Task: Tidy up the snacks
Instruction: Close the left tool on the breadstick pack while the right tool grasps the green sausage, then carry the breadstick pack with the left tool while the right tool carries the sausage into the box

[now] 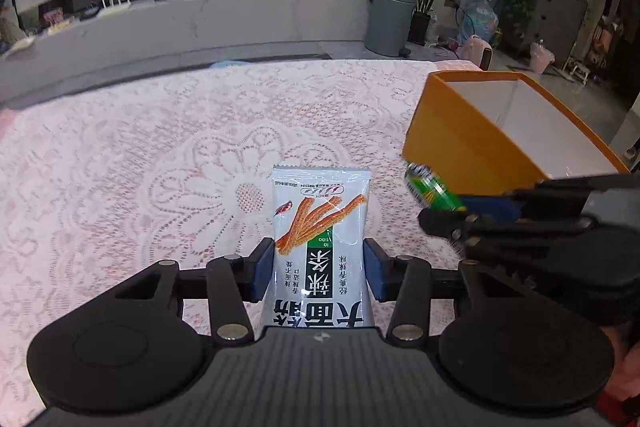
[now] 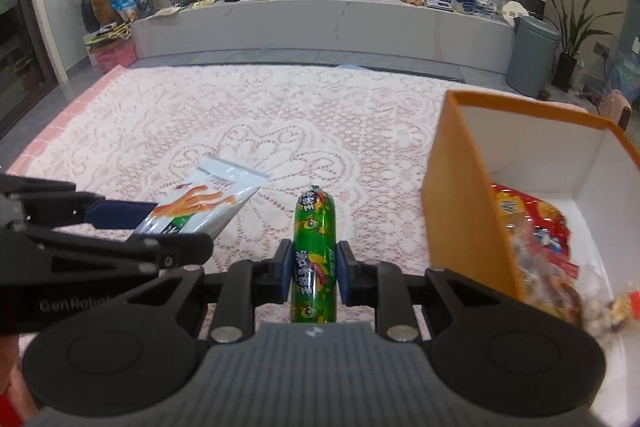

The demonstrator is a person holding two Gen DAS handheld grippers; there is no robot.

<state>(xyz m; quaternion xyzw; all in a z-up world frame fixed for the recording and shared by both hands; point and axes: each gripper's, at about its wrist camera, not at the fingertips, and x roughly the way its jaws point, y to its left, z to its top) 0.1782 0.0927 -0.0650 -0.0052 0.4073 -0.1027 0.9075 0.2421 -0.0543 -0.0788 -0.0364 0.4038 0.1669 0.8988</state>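
Observation:
My left gripper (image 1: 320, 269) is shut on a white spicy-strip snack packet (image 1: 318, 227) and holds it above the lace tablecloth; the packet also shows in the right wrist view (image 2: 200, 203). My right gripper (image 2: 314, 271) is shut on a green sausage stick (image 2: 314, 247), whose tip shows in the left wrist view (image 1: 430, 189). An orange box (image 2: 460, 195) with a white inside stands to the right of both grippers. It holds a red snack bag (image 2: 532, 231) and other wrapped snacks. The box also shows in the left wrist view (image 1: 460, 139).
The table wears a pink lace cloth (image 2: 280, 115). Beyond it are a long grey TV bench (image 2: 320, 23), a grey bin (image 2: 530, 55) and potted plants (image 2: 576, 39). The left gripper (image 2: 120, 223) reaches in from the left of the right wrist view.

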